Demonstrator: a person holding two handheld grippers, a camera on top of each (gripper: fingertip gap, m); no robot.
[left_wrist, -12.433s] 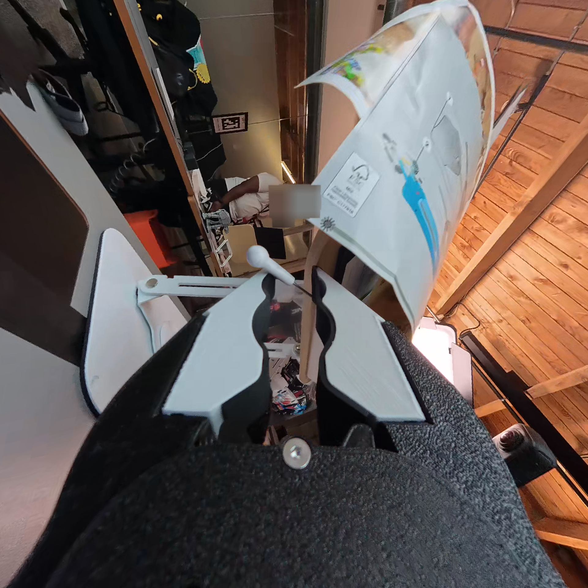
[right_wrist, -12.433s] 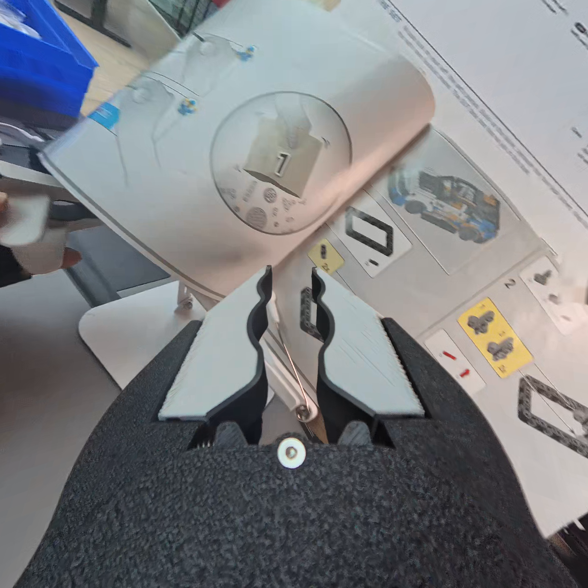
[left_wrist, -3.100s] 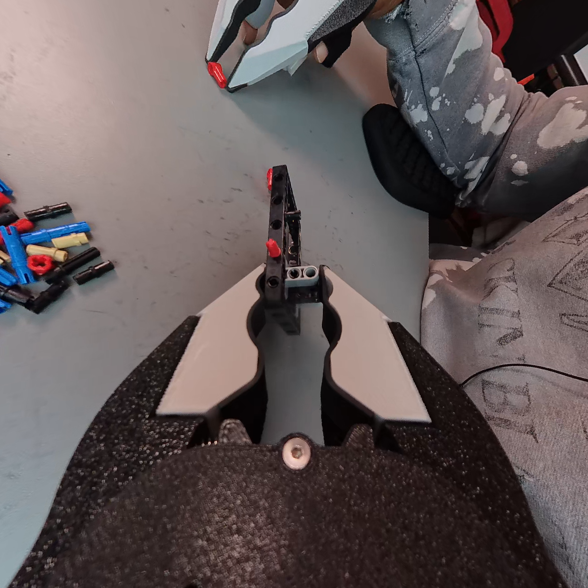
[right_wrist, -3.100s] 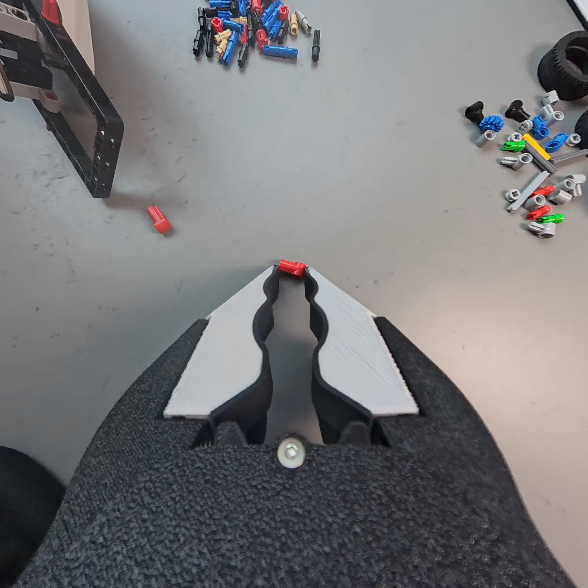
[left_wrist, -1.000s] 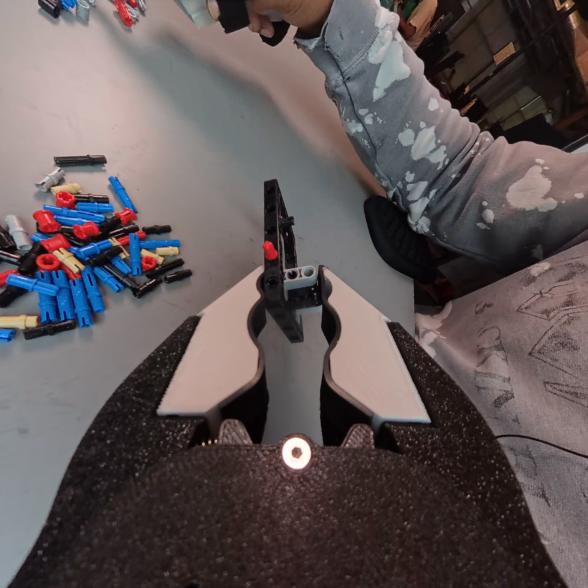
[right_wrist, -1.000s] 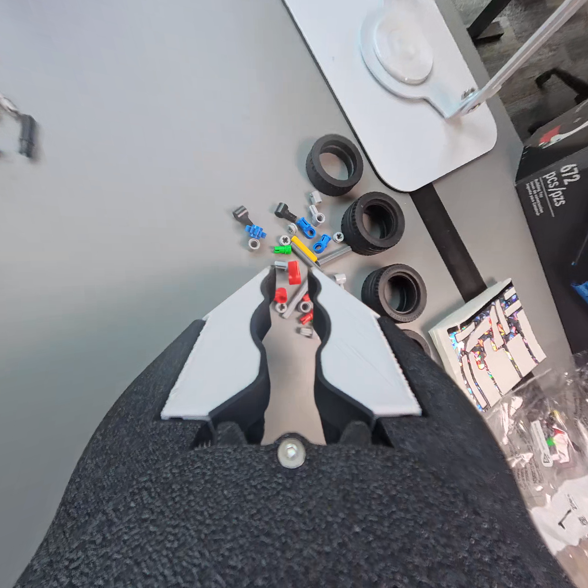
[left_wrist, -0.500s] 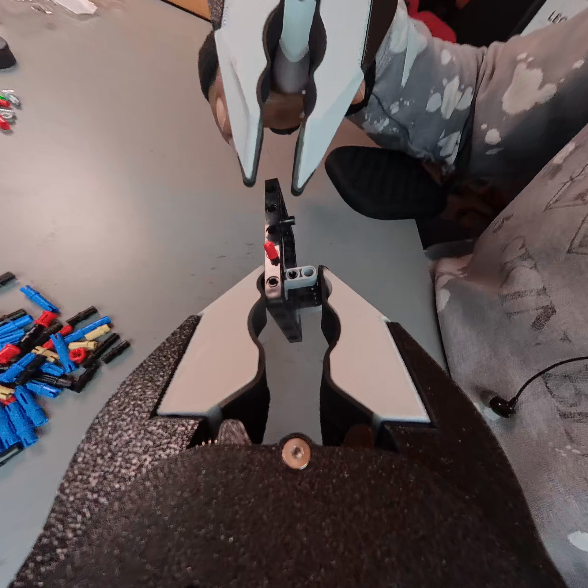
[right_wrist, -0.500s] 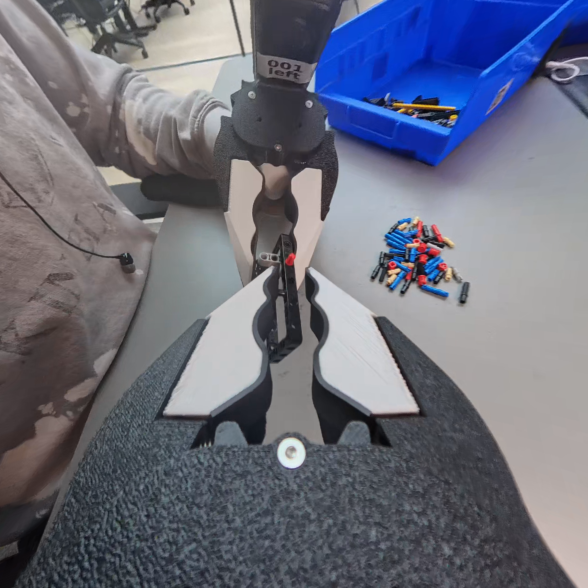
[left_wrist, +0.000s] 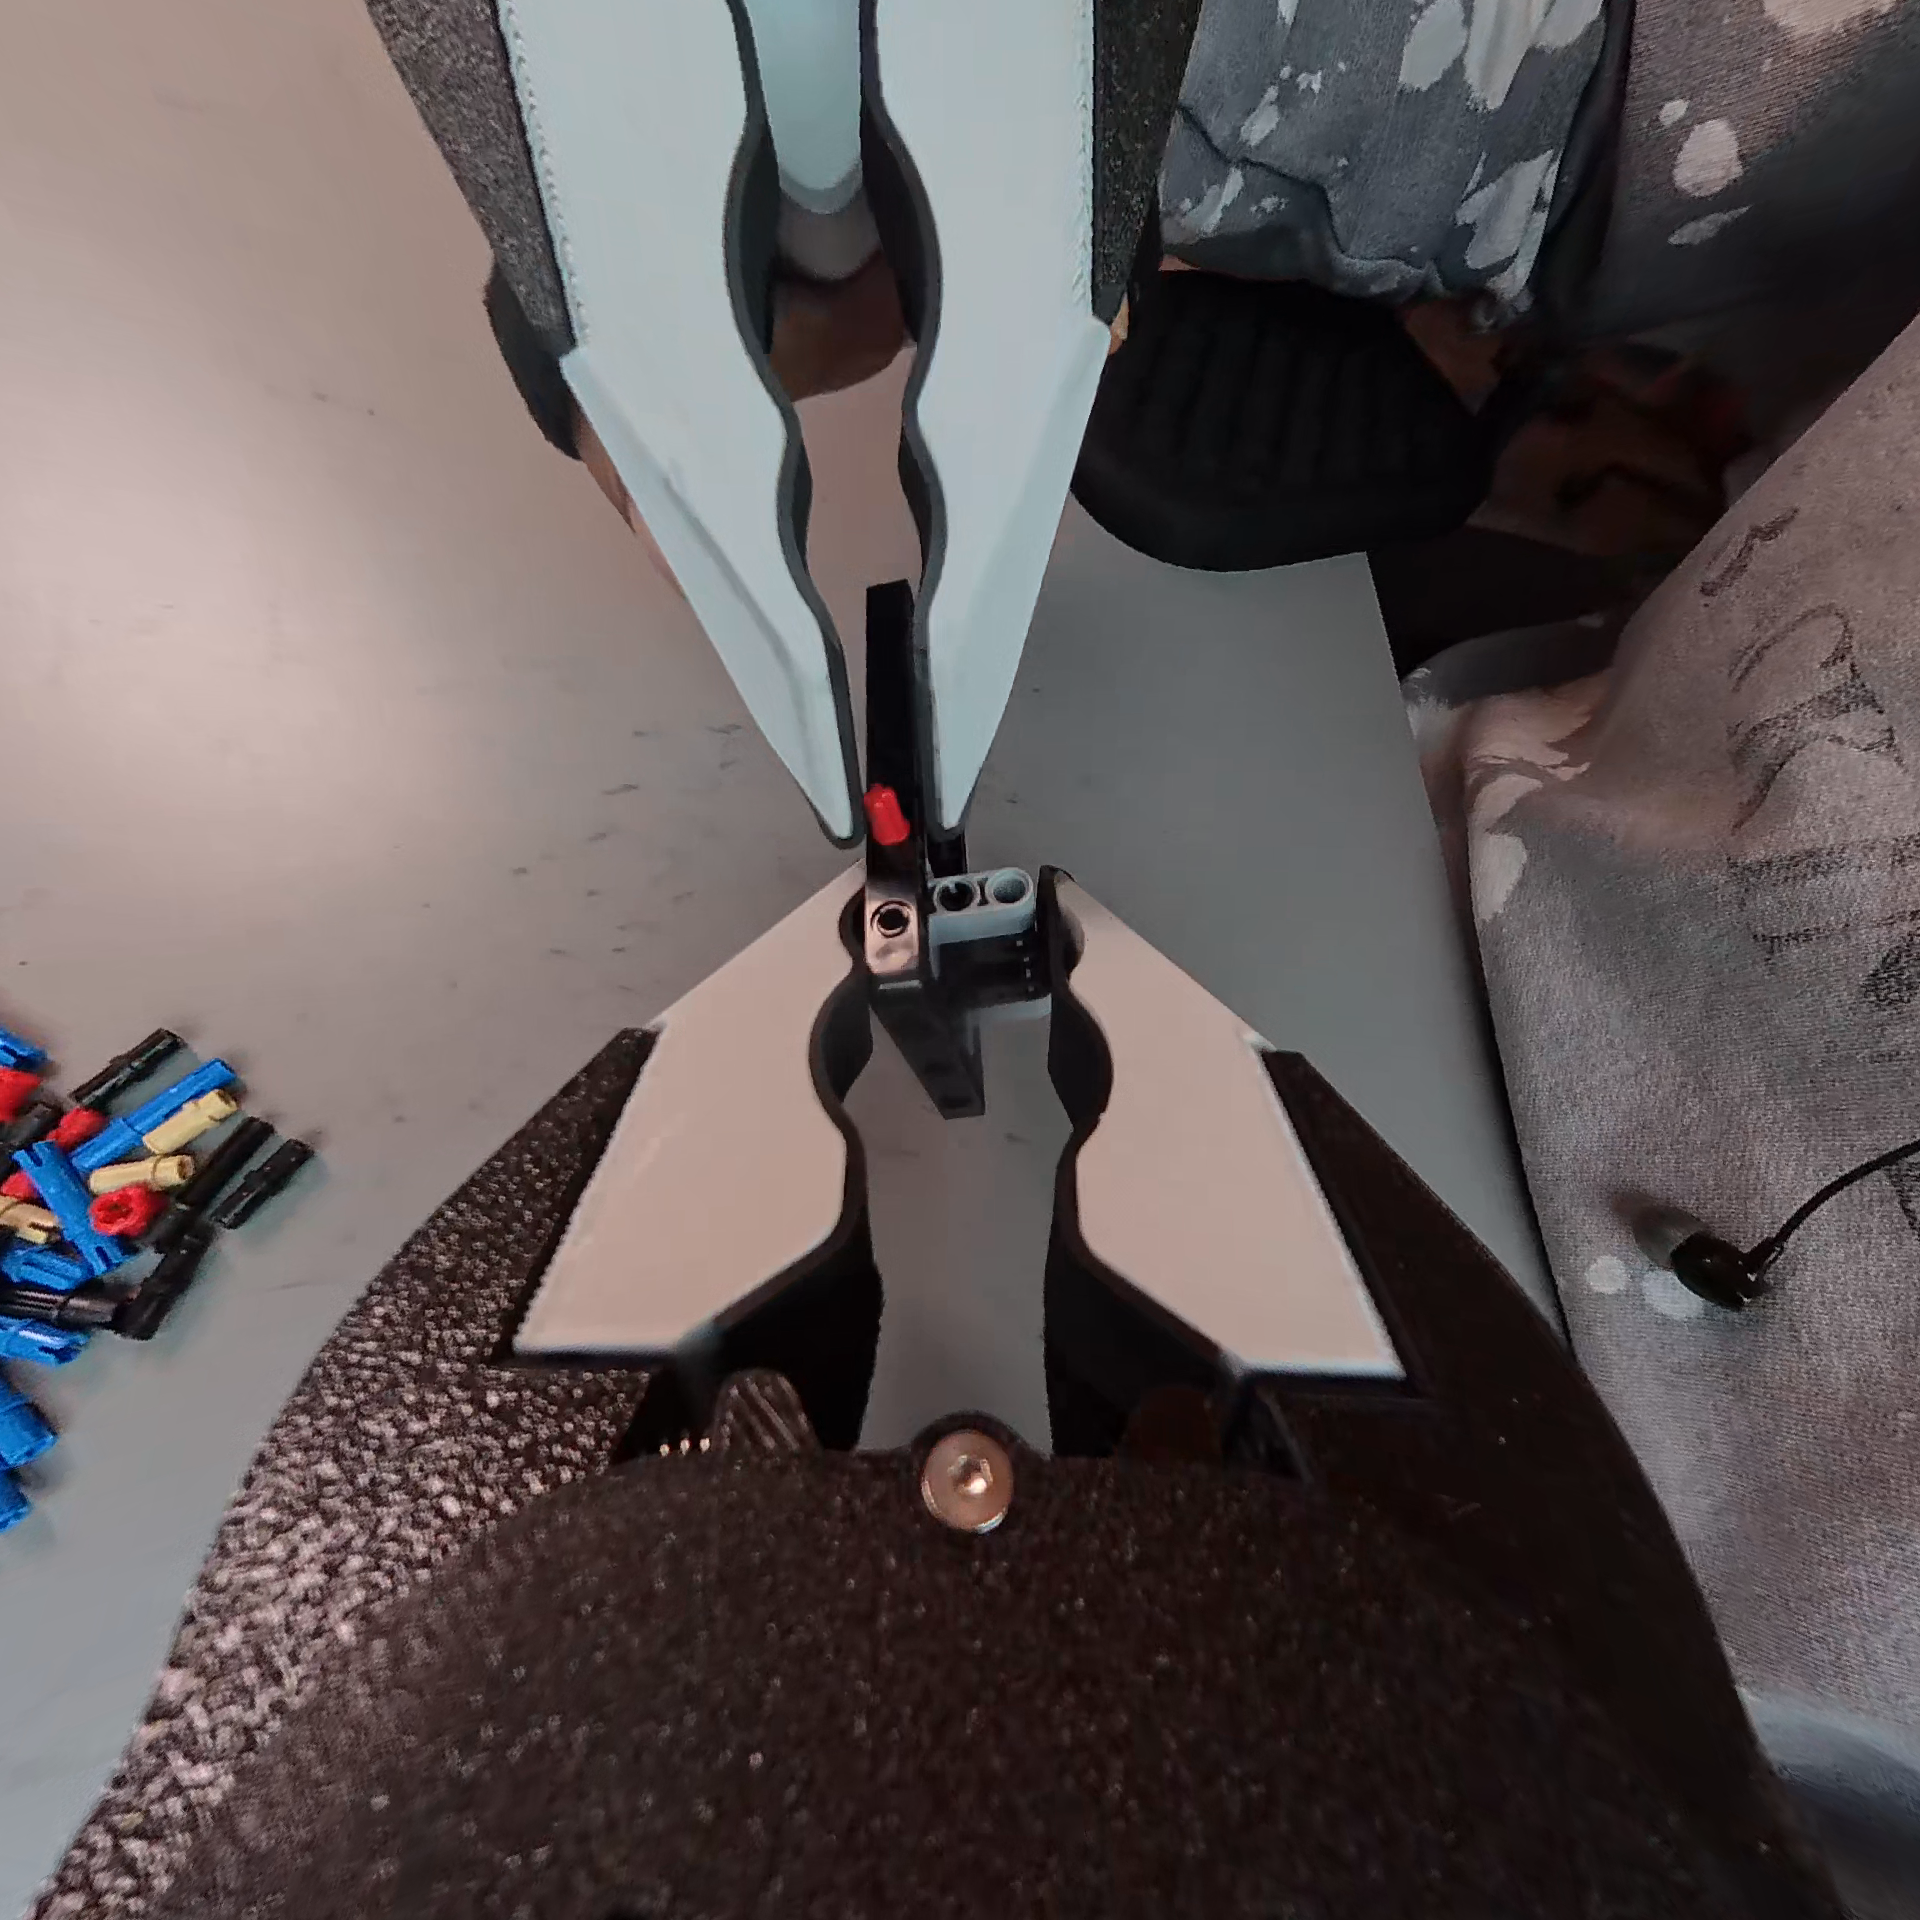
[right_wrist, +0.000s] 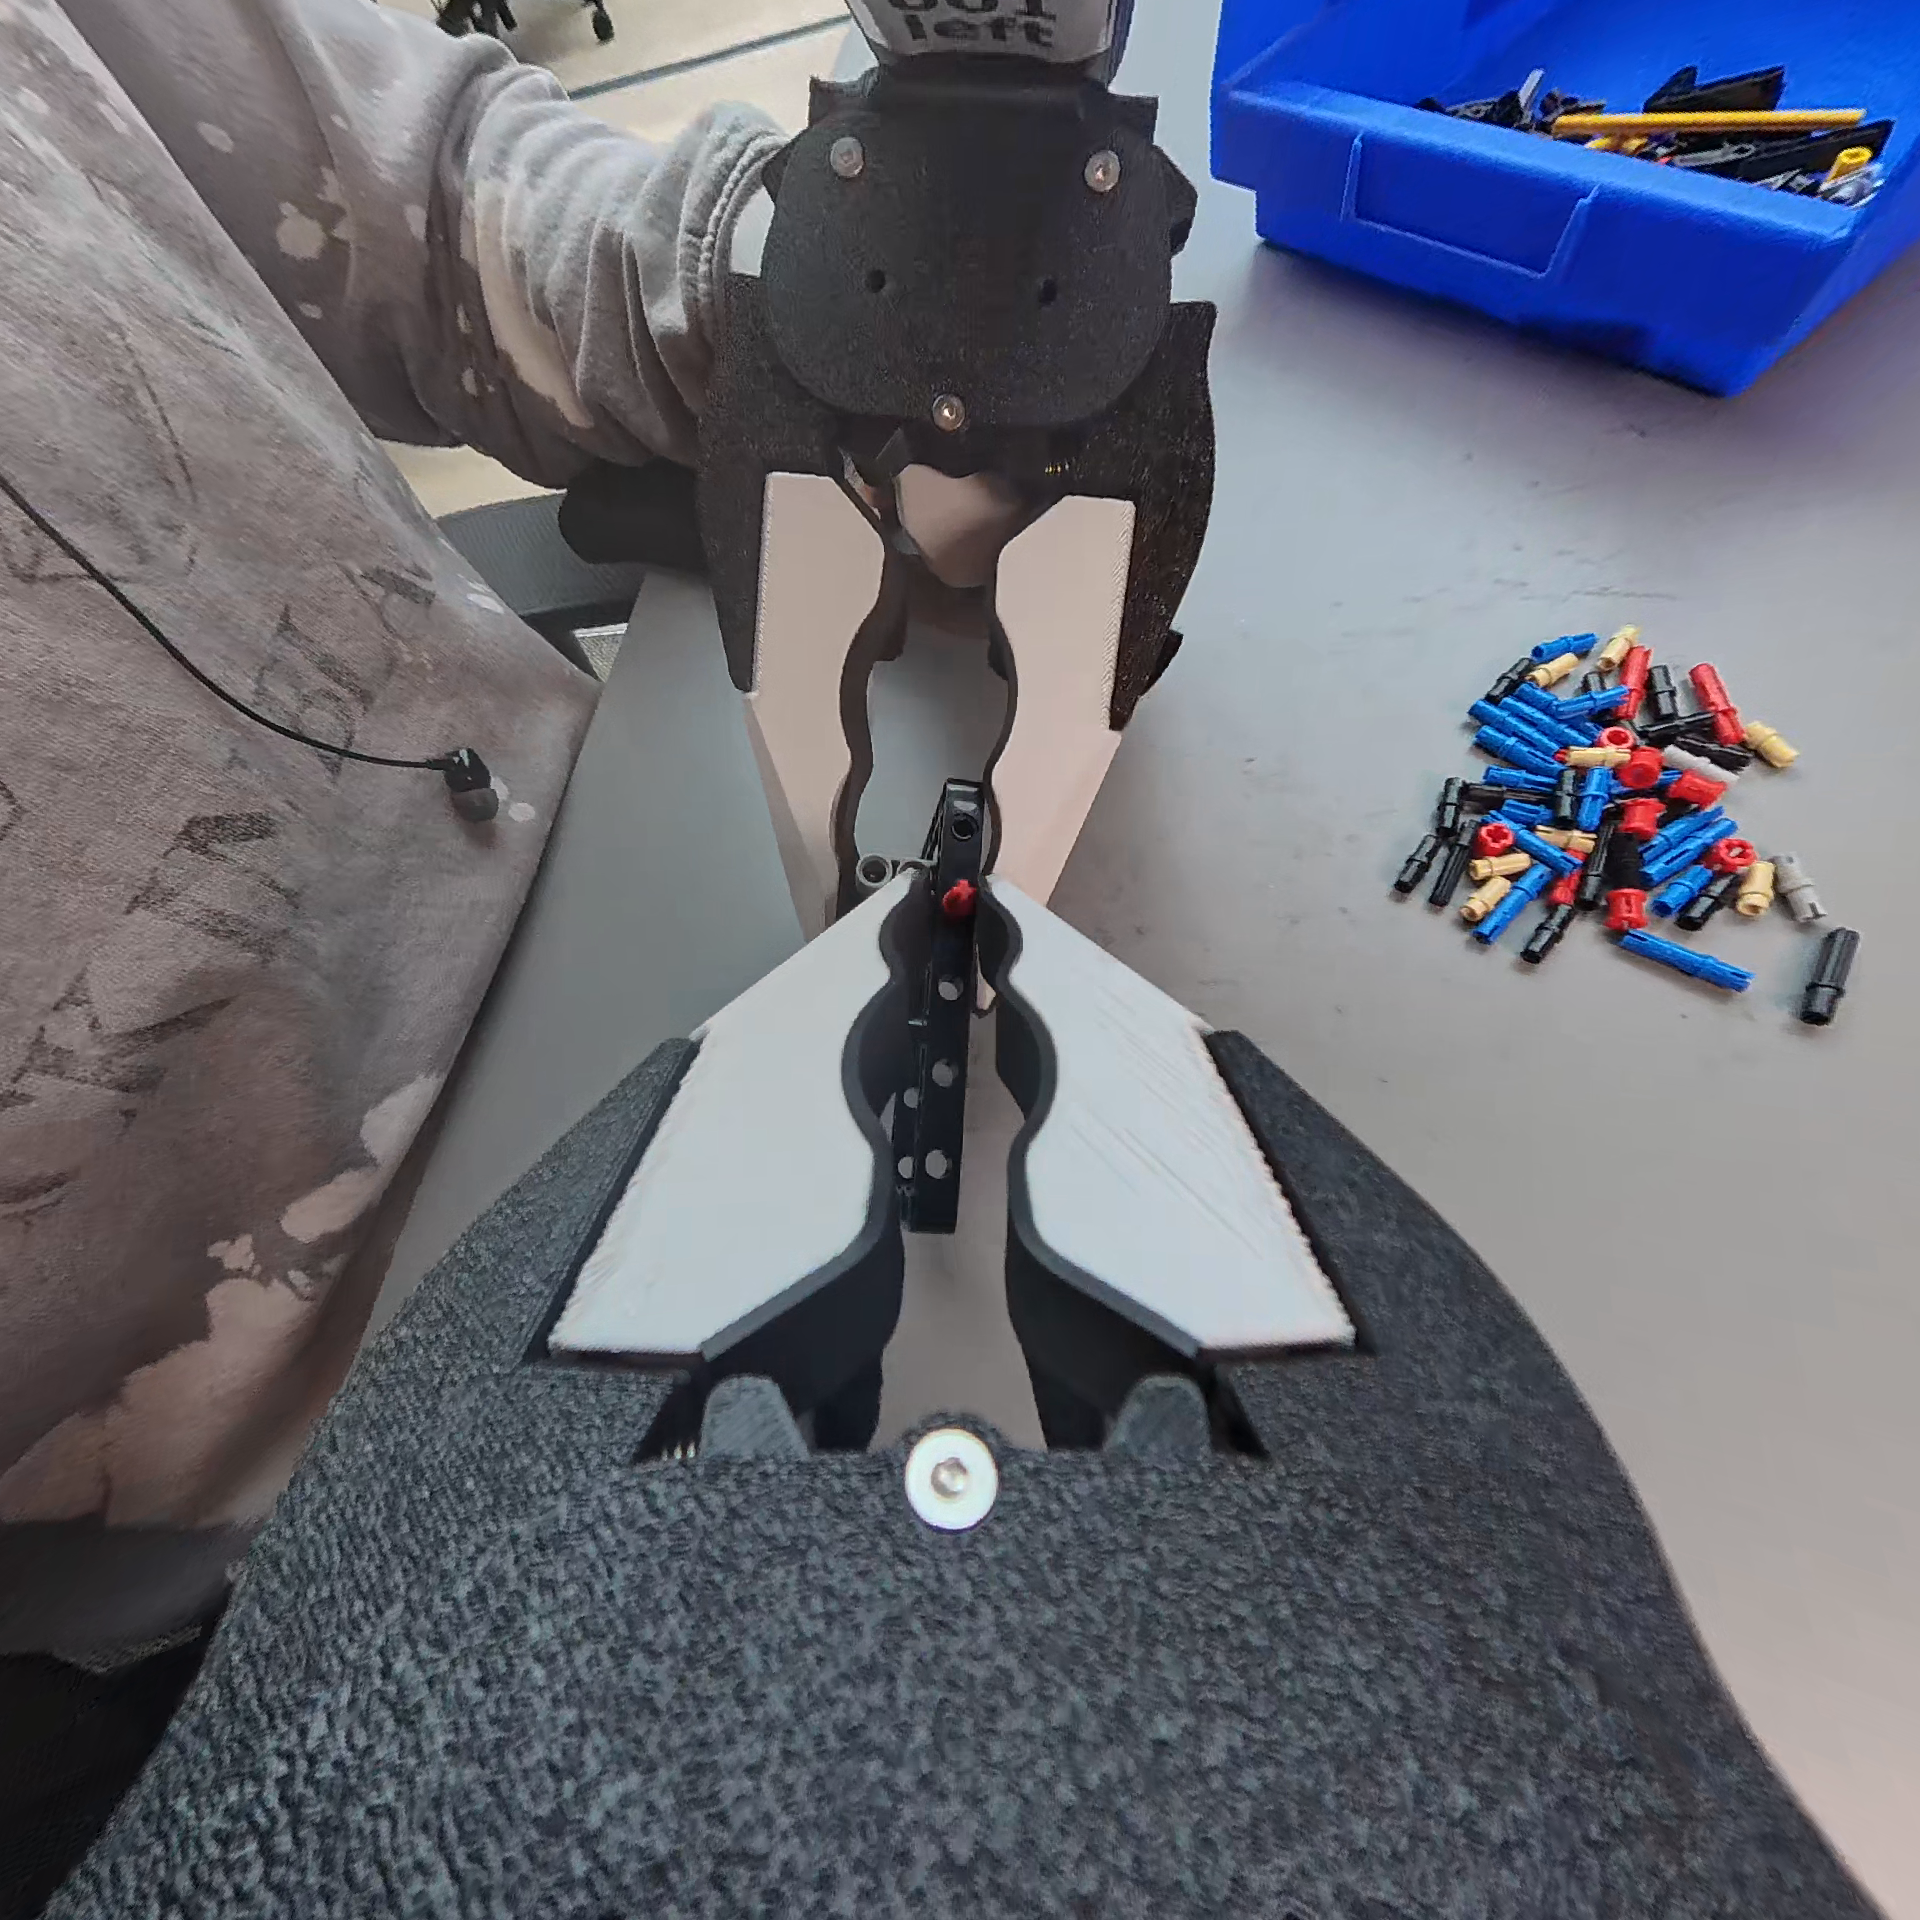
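My left gripper (left_wrist: 956, 904) is shut on the near end of a black beam frame (left_wrist: 891, 686) and a grey connector (left_wrist: 977, 899) fixed to it, holding it on edge above the grey table (left_wrist: 312, 623). My right gripper (left_wrist: 896, 826) faces it from the far side, its tips closed around the frame at a red pin (left_wrist: 885, 814) that sticks out of the frame's left side. In the right wrist view the frame (right_wrist: 935, 1049) runs between my right gripper's (right_wrist: 954, 891) fingers, with the red pin (right_wrist: 957, 896) at the tips and the left gripper (right_wrist: 930, 873) just beyond.
A loose pile of blue, red, black and tan pins (right_wrist: 1610, 821) lies on the table to the right; it also shows in the left wrist view (left_wrist: 104, 1195). A blue bin (right_wrist: 1558, 197) with parts stands at the back right. A person's grey sleeve and torso (right_wrist: 260, 520) fill the left, beyond the table edge. My left and right fingertips are right by each other.
My right gripper has moved in over the far part of the frame and narrowed around it at the red pin. My left gripper still holds the frame.
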